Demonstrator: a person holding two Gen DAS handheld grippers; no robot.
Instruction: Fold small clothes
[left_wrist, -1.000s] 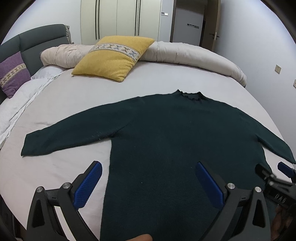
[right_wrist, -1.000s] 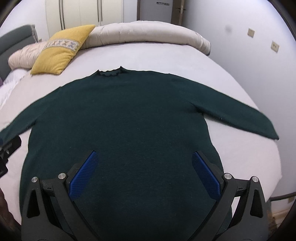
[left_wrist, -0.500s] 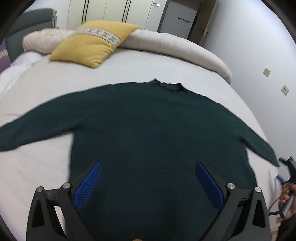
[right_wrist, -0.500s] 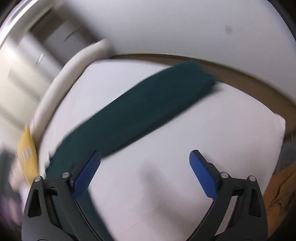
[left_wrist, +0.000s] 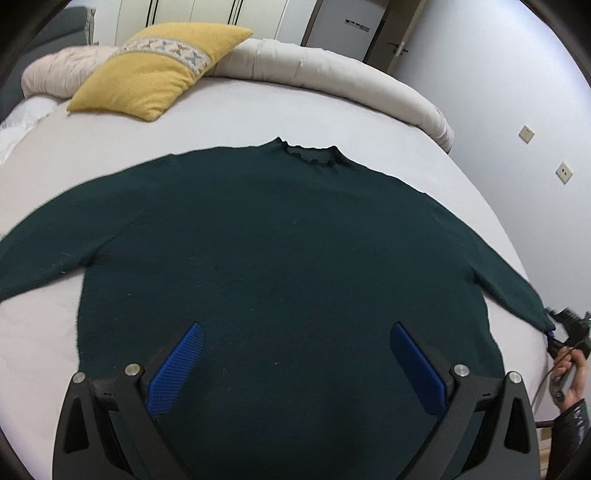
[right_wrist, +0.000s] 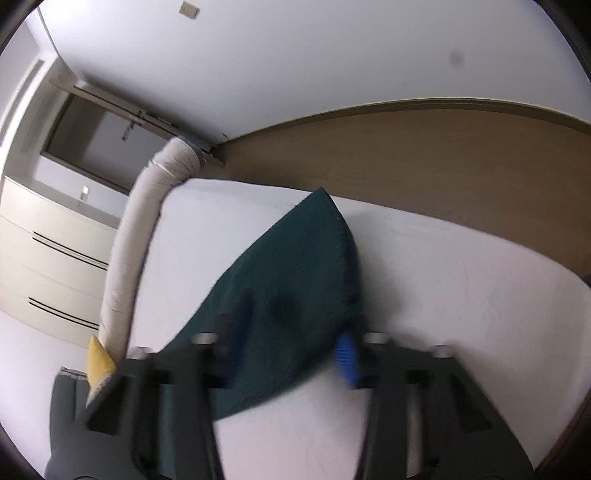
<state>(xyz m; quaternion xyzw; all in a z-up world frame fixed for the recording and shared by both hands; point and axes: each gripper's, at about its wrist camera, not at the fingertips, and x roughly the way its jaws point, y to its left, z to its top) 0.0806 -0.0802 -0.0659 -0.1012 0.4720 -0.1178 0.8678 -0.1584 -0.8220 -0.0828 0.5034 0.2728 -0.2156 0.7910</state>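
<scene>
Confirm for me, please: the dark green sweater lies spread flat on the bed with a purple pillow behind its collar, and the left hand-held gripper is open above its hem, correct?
One detail is wrong: the pillow behind the collar is yellow, not purple, as the left wrist view shows. The rest holds: the dark green sweater lies spread flat on the bed, and the left hand-held gripper is open above its hem.

Soft, even indoor light, strong fisheye bending at edges; right wrist view smeared with motion blur.
</scene>
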